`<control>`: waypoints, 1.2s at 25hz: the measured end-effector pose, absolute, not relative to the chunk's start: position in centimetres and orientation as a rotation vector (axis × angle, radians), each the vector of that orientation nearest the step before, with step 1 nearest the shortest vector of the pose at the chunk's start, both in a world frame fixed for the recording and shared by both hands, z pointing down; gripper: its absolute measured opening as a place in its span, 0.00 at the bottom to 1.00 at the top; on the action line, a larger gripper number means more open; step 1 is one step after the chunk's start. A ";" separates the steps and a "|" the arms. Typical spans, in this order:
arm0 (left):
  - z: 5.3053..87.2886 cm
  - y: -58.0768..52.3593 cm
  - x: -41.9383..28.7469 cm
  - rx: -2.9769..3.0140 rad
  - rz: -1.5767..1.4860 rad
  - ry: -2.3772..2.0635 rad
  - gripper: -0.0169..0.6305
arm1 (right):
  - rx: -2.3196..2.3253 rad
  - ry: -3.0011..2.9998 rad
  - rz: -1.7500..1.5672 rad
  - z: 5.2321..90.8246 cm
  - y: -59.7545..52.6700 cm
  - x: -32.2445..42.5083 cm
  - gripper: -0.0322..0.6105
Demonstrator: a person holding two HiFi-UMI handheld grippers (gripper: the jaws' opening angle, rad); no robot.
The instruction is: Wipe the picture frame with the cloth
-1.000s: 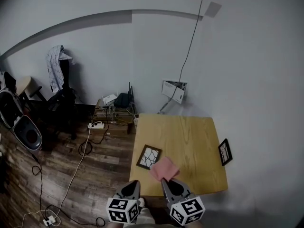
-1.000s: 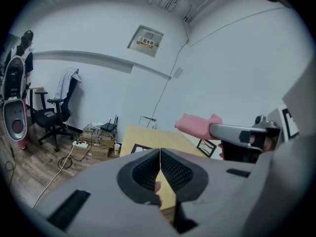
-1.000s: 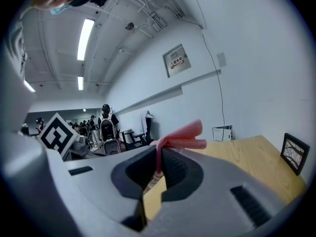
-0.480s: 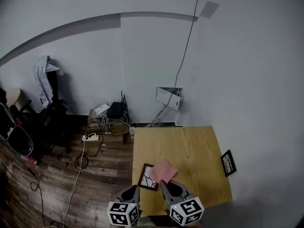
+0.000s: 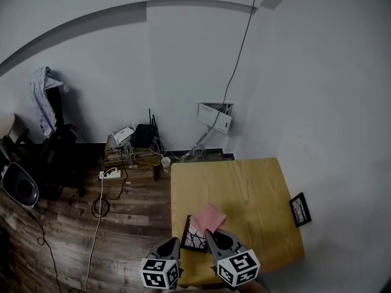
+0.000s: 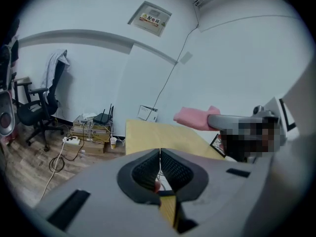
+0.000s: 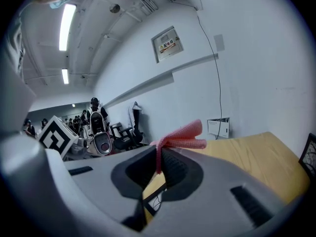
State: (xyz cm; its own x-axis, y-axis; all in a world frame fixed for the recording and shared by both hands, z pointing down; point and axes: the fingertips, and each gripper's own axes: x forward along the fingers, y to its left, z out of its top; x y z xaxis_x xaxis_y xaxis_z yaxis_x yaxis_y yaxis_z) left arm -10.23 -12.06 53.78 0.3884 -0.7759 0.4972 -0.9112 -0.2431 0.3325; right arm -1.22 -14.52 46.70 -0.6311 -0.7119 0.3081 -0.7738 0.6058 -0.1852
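Both grippers have come nearer the table [image 5: 244,185], bringing the pink cloth [image 5: 209,217], pinched in the right gripper [image 5: 211,232], over the picture frame [image 5: 191,238] (wiping looks close). The left gripper [image 5: 176,242] is closed and empty. The frame lies flat at the table's near-left corner, its long axis roughly near-to-far.

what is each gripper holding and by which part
Right gripper pinches the pink cloth by one bunched edge. Left gripper is shut, holding nothing.
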 end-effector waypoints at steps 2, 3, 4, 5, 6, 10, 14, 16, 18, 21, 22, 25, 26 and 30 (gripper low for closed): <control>54.7 -12.6 -10.3 2.072 0.323 -1.420 0.03 | 1.235 -2.610 0.469 47.8 -15.4 -1.4 0.06; 55.2 -12.8 -10.3 2.069 0.331 -1.410 0.03 | 1.233 -2.601 0.478 48.3 -15.8 -1.6 0.06; 55.8 -13.1 -10.3 2.066 0.340 -1.398 0.03 | 1.230 -2.592 0.486 48.9 -16.2 -1.7 0.06; 56.4 -13.3 -10.1 2.063 0.348 -1.386 0.03 | 1.225 -2.583 0.495 49.5 -16.6 -1.7 0.06; 56.9 -13.5 -10.0 2.061 0.357 -1.373 0.03 | 1.218 -2.573 0.502 50.0 -16.9 -1.8 0.06; 58.8 -13.7 -9.7 2.043 0.381 -1.314 0.03 | 1.179 -2.531 0.530 52.3 -17.6 -2.8 0.06; 60.6 -13.3 -9.3 2.023 0.422 -1.255 0.04 | 1.143 -2.489 0.560 54.5 -18.2 -3.6 0.06; 61.6 -13.0 -9.2 2.005 0.442 -1.242 0.04 | 1.124 -2.474 0.572 55.5 -18.3 -3.9 0.06; 62.6 -12.7 -8.8 1.981 0.434 -1.204 0.15 | 1.100 -2.463 0.581 56.4 -18.3 -4.2 0.06; 64.0 -12.4 -8.5 1.929 0.435 -1.188 0.24 | 1.048 -2.451 0.595 57.7 -18.5 -4.8 0.06; 64.5 -12.2 -8.6 1.913 0.447 -1.198 0.24 | 1.026 -2.446 0.601 58.1 -18.4 -5.0 0.06; 65.7 -11.9 -8.8 1.880 0.489 -1.210 0.24 | 0.969 -2.422 0.618 59.5 -18.2 -5.6 0.06; 65.9 -11.8 -8.7 1.875 0.498 -1.204 0.24 | 0.957 -2.412 0.623 60.0 -18.2 -5.7 0.06; 66.9 -11.6 -8.4 1.868 0.528 -1.185 0.24 | 0.930 -2.367 0.647 62.1 -18.4 -6.0 0.06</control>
State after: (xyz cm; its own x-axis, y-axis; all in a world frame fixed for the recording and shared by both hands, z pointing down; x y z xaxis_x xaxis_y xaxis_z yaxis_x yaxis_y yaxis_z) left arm -8.37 -11.62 66.88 0.4642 -0.5274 0.7116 -0.8818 -0.1997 0.4272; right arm -5.97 -18.35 62.06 -0.6344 -0.4759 0.6091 -0.7195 0.6515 -0.2403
